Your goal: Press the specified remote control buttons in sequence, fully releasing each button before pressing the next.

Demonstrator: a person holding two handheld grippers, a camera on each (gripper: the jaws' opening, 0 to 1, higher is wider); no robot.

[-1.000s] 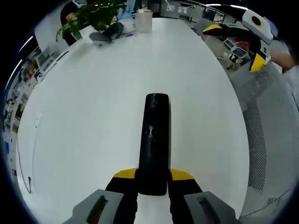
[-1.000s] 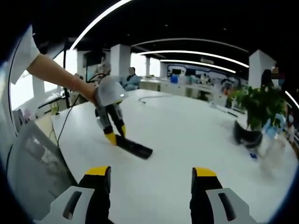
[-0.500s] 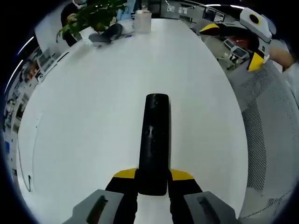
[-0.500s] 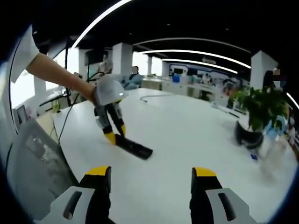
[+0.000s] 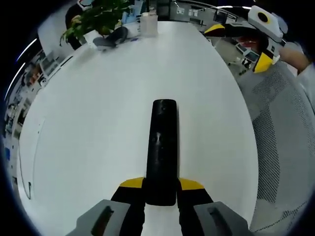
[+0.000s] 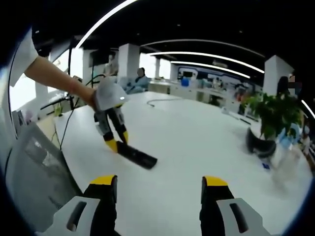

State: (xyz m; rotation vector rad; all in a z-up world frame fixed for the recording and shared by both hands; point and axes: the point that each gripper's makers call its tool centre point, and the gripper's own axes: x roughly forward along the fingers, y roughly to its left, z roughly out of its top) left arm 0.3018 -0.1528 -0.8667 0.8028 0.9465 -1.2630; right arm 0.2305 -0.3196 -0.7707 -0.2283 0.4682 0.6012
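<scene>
A long black remote control (image 5: pixel 161 150) lies on the white table (image 5: pixel 98 108), and my left gripper (image 5: pixel 161 189) is shut on its near end, yellow tips on either side. In the right gripper view the same remote (image 6: pixel 136 155) rests flat on the table, the left gripper (image 6: pixel 112 124) clamped on its end and held by a person's hand. My right gripper (image 6: pixel 160 189) is open in the air well short of the remote, nothing between its fingers. It appears in the left gripper view as the right gripper (image 5: pixel 256 34), raised beyond the table's right edge.
A potted plant (image 6: pixel 273 118) with a dark pot stands at the table's far end beside a clear container (image 5: pixel 149 22). A grey mesh chair back (image 6: pixel 37 172) stands at the table's near edge. A cable (image 6: pixel 160 102) lies across the far part of the table.
The right gripper has drifted slightly, so the remote and left gripper sit a little further left in its view. The left gripper keeps its hold on the remote.
</scene>
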